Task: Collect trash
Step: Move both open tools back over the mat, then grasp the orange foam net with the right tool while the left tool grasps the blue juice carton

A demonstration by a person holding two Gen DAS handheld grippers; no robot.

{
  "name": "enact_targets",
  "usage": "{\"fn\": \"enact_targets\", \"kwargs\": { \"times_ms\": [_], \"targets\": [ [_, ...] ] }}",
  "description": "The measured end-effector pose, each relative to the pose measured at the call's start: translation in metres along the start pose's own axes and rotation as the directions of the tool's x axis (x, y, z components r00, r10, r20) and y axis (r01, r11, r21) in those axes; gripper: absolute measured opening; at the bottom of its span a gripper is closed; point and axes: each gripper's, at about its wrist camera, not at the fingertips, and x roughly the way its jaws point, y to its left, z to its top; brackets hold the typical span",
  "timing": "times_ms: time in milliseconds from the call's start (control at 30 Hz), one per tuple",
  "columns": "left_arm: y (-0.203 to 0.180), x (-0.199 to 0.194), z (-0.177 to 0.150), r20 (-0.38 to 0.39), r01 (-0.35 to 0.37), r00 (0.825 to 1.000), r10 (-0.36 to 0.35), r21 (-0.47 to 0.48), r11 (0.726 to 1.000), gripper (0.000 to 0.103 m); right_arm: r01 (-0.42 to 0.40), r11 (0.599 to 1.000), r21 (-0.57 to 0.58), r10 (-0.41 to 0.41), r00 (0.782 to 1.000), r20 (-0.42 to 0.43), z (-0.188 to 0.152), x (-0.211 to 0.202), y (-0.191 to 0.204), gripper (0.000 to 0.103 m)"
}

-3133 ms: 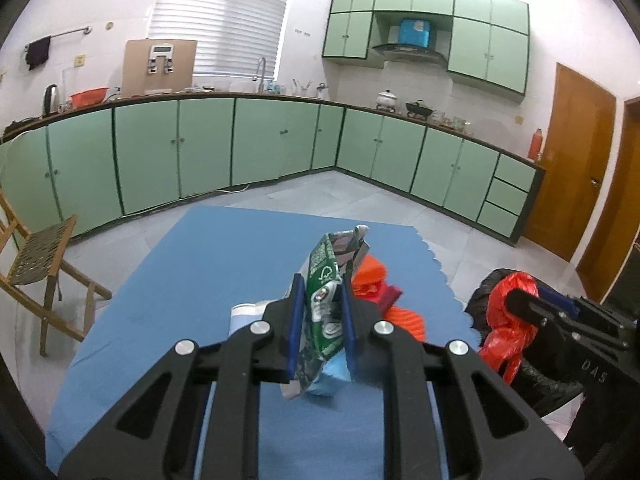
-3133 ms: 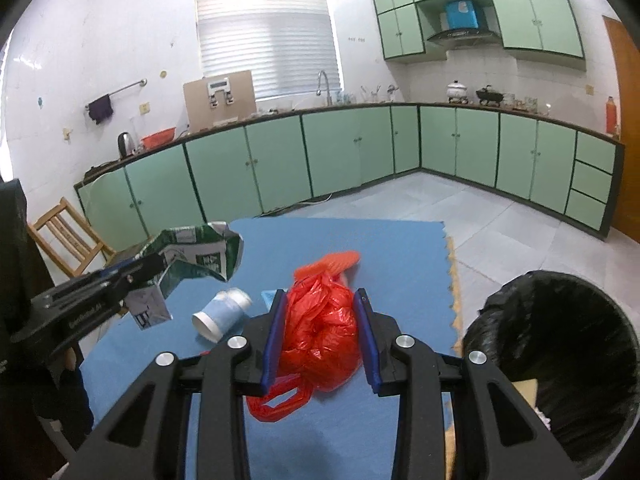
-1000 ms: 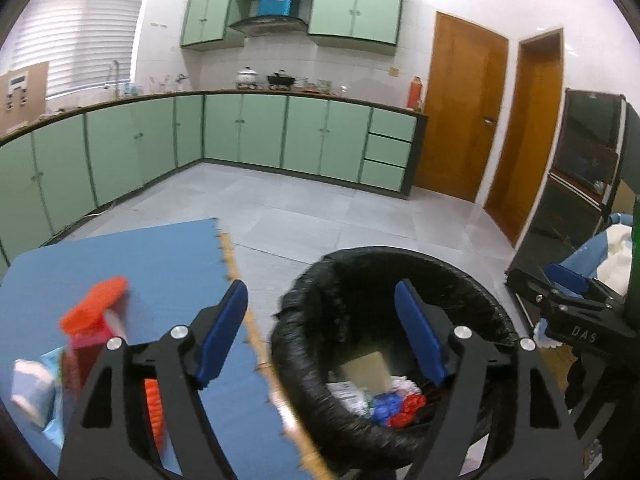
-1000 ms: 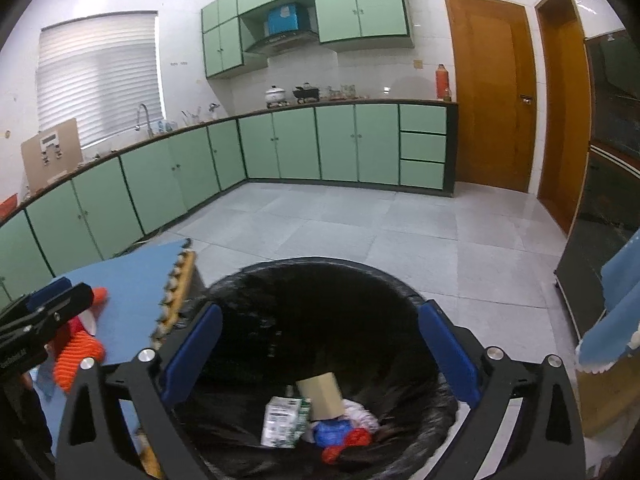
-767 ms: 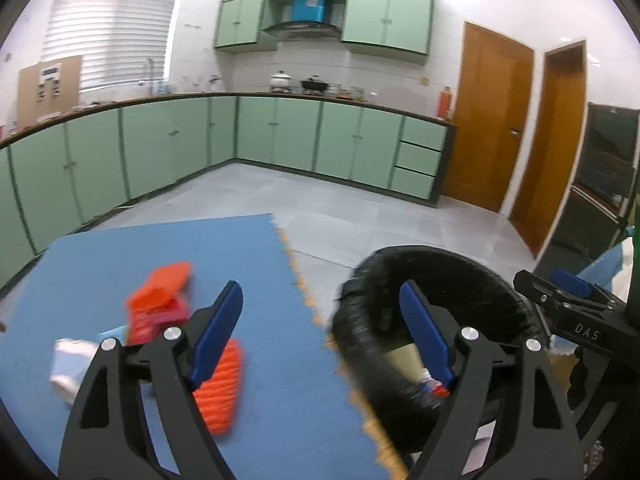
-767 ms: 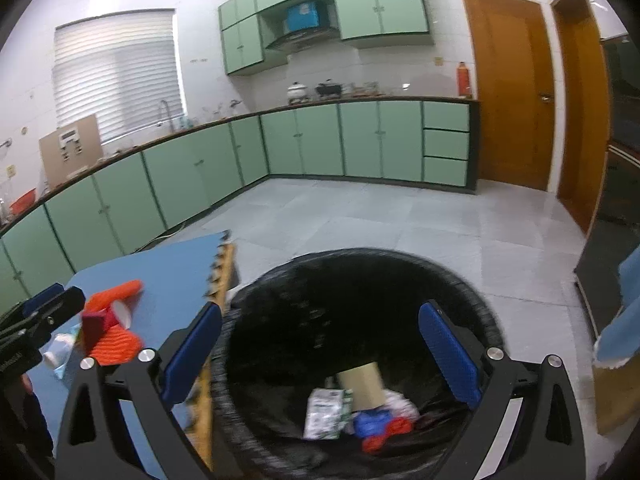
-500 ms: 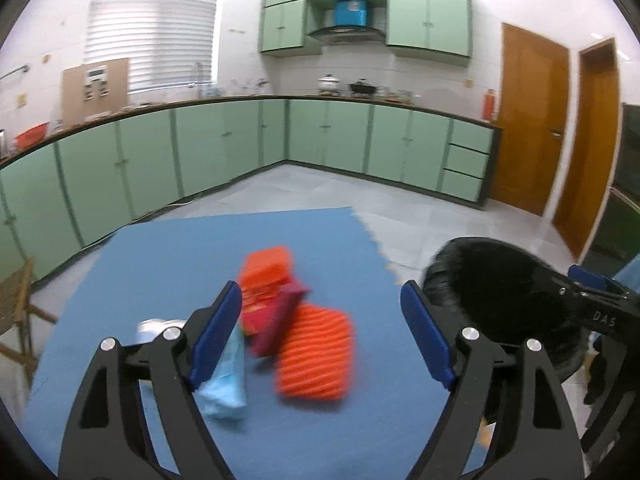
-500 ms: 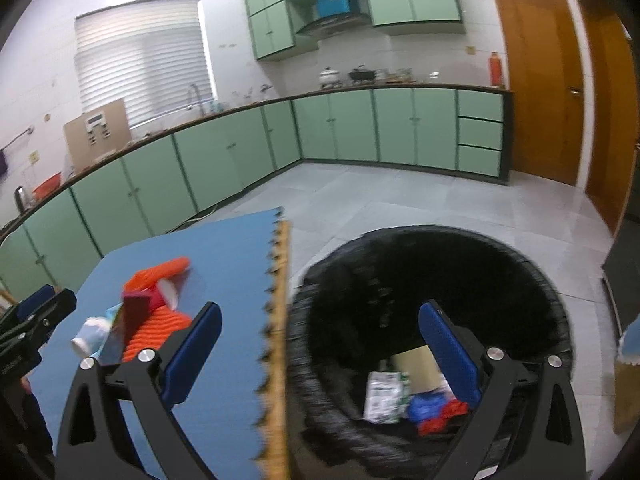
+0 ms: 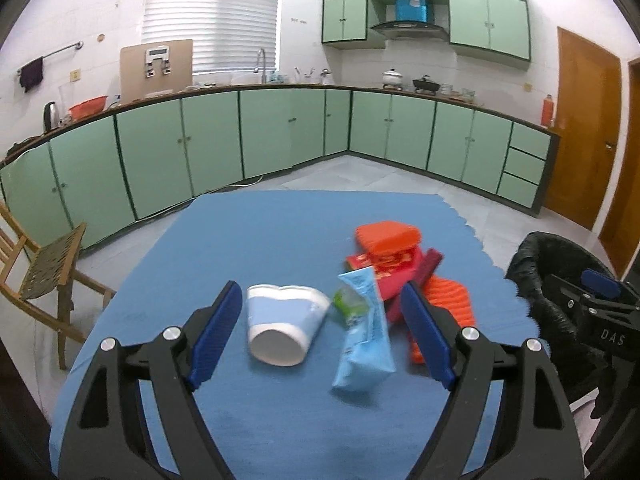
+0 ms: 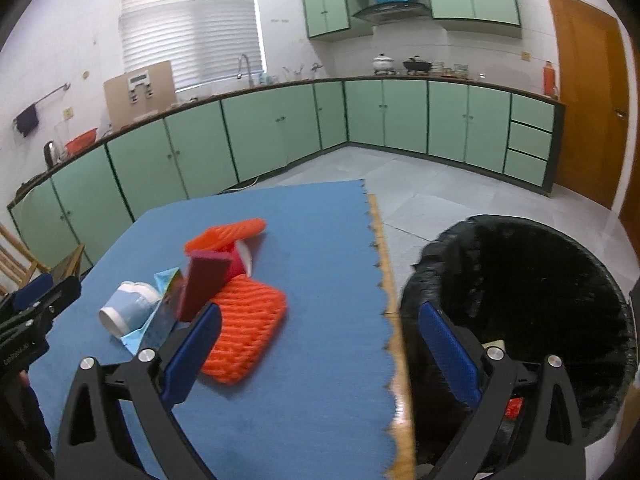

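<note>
My left gripper (image 9: 320,336) is open and empty, low over the blue mat (image 9: 280,232). A tipped white-and-blue paper cup (image 9: 280,328) and a light blue packet (image 9: 364,344) lie between its pads without touching them. Behind them lie an orange ribbed pack (image 9: 444,308), a red box (image 9: 384,264) and an orange piece (image 9: 386,236). My right gripper (image 10: 320,354) is also open and empty. It straddles the mat's right edge, with the orange ribbed pack (image 10: 244,332) by its left pad and the black-lined bin (image 10: 520,300) behind its right pad.
The bin (image 9: 548,264) stands on the floor just off the mat's right edge, with some trash at its bottom. A wooden chair (image 9: 48,268) stands left of the table. Green cabinets line the far walls, with tiled floor between.
The carton and red bag held earlier are out of the jaws. Both grippers have swung left from above the bin to over the mat, open throughout the last second.
</note>
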Motion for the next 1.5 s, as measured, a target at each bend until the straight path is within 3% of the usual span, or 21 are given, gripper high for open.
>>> {"fn": "enact_targets", "kwargs": {
  "times_ms": [400,700,967,1067,1500],
  "targets": [
    [0.02,0.014,-0.014,-0.037,-0.026,0.999,0.025,-0.017,1.0,0.079,-0.04,0.997,-0.062,0.035,0.996,-0.083,-0.015,0.047,0.045,0.095],
    [0.02,0.021,-0.018,-0.053,-0.035,0.998,0.034,-0.014,0.999,0.079,-0.075,0.995,-0.065,0.063,0.983,-0.17,-0.031,0.071,0.051,0.08],
    [0.012,0.022,-0.018,-0.054,-0.022,0.998,0.021,-0.005,1.0,0.079,-0.191,0.98,-0.06,0.174,0.961,-0.213,-0.034,0.076,0.056,0.034],
    [0.005,0.02,-0.018,-0.051,-0.006,0.999,0.006,0.004,1.0,0.079,-0.221,0.973,-0.067,0.202,0.955,-0.215,-0.035,0.072,0.056,0.024],
    [-0.037,0.029,-0.028,-0.074,0.067,0.995,-0.063,0.053,0.996,0.076,-0.19,0.981,-0.049,0.178,0.966,-0.188,-0.021,0.06,0.026,0.023]
  ]
}}
